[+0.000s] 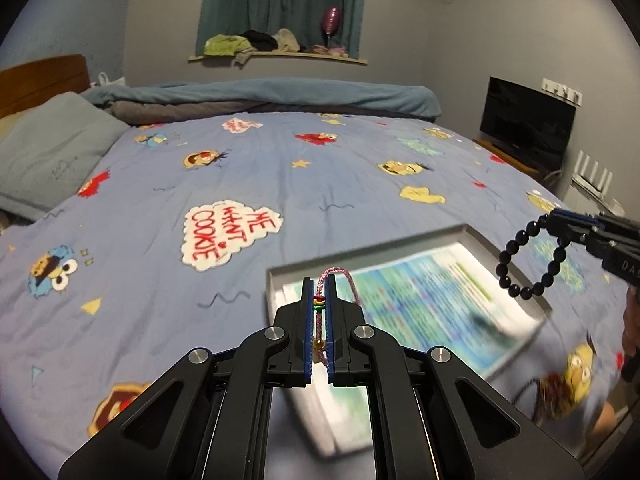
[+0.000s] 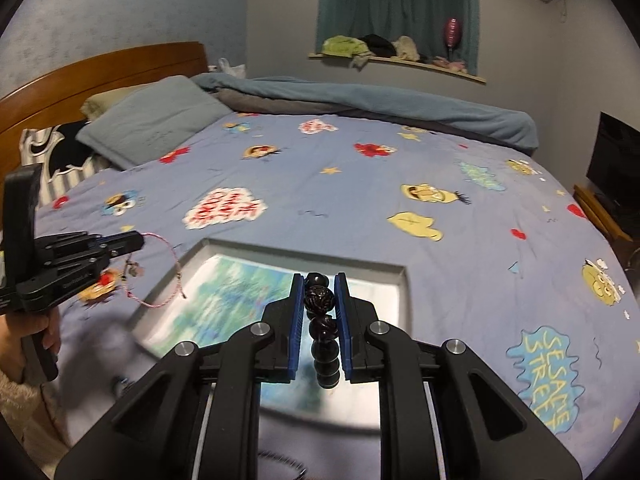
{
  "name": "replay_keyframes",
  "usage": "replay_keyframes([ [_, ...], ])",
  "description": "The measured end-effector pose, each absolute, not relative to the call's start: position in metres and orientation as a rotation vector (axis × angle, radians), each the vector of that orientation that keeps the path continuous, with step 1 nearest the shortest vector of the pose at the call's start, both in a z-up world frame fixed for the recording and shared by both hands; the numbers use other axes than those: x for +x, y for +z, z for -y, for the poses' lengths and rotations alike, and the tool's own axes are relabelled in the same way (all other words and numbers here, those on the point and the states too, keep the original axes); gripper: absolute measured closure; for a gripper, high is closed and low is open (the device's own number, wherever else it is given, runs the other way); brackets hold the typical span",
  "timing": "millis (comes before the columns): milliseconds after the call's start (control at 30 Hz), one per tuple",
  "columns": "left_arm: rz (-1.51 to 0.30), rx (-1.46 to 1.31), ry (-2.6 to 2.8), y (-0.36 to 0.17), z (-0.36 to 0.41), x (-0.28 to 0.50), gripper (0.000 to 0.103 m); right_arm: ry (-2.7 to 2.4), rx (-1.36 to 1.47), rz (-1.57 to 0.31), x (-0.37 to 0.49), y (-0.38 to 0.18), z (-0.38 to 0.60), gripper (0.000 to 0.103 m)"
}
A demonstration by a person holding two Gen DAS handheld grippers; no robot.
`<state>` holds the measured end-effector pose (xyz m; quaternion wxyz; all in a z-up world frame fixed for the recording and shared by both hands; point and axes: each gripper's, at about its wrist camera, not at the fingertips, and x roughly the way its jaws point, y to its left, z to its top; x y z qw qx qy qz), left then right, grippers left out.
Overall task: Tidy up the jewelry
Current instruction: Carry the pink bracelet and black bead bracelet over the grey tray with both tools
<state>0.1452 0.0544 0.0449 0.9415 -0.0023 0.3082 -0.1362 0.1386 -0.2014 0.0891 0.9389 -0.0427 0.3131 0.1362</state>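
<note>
Left wrist view: the left gripper (image 1: 319, 280) clenches a pink cord bracelet (image 1: 320, 312) lengthwise between its jaws, above and in front of which lies a tray (image 1: 276, 280) holding a printed sheet (image 1: 420, 300).

Right wrist view: the right gripper (image 2: 319, 280) grips a black bead bracelet (image 2: 320, 320), hanging lengthwise between its jaws.

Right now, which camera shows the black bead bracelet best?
The left wrist view: the black bead bracelet hangs as a full open loop from the right gripper above the tray. The right wrist view shows it edge-on, a bunched column of beads between closed fingers.
</note>
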Motion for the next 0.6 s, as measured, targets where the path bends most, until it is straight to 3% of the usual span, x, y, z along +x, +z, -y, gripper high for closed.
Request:
replay_keyframes([
  [600,-0.804,0.058,-0.245,-0.008,-0.031,0.218,0.097,0.245,-0.001,-0.768,0.220,0.034,0.212,0.088],
])
